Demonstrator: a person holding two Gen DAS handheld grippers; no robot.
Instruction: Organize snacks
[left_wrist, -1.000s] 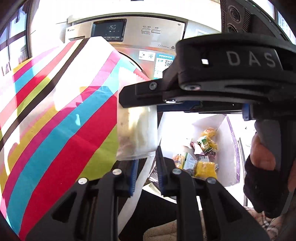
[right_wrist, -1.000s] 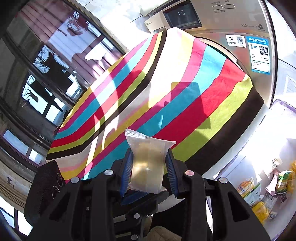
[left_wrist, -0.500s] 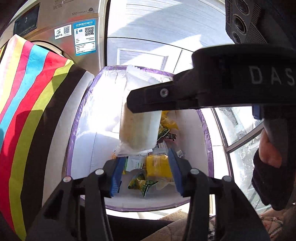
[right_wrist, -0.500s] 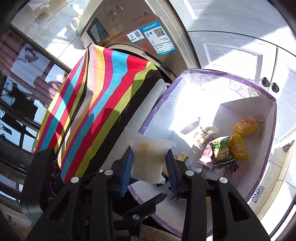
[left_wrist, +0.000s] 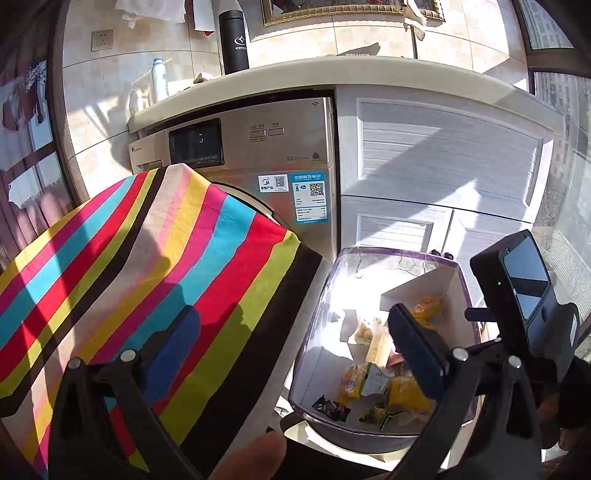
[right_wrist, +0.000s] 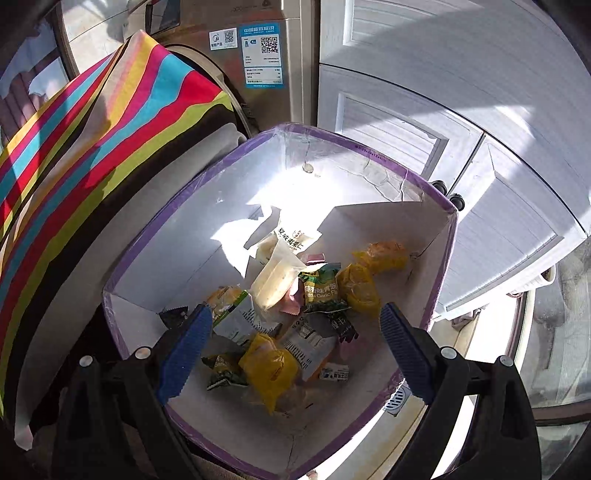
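A white bin with a purple rim (right_wrist: 436, 192) holds several snack packets: yellow ones (right_wrist: 269, 365), a green one (right_wrist: 319, 291) and a pale packet (right_wrist: 275, 280) lying on top. My right gripper (right_wrist: 295, 332) hangs over the bin, pointing steeply down. Its jaws are opening, wide apart, with nothing between them. My left gripper (left_wrist: 295, 354) is higher, half over the striped cloth (left_wrist: 129, 277) and half over the bin (left_wrist: 391, 254). Its jaws are opening too and hold nothing. The right gripper's black housing (left_wrist: 524, 295) shows at the right edge of the left wrist view.
A silver washing machine (left_wrist: 258, 147) stands behind the striped cloth, under a pale counter. White cabinet doors (right_wrist: 424, 92) rise behind the bin. A floor drain (right_wrist: 397, 400) sits by the bin's near right corner. A fingertip (left_wrist: 251, 458) shows at the bottom.
The right gripper swung from the striped cloth to over the bin, tipped down and let go of the pale packet, which now lies in the bin. The left jaws went from shut to wide open.
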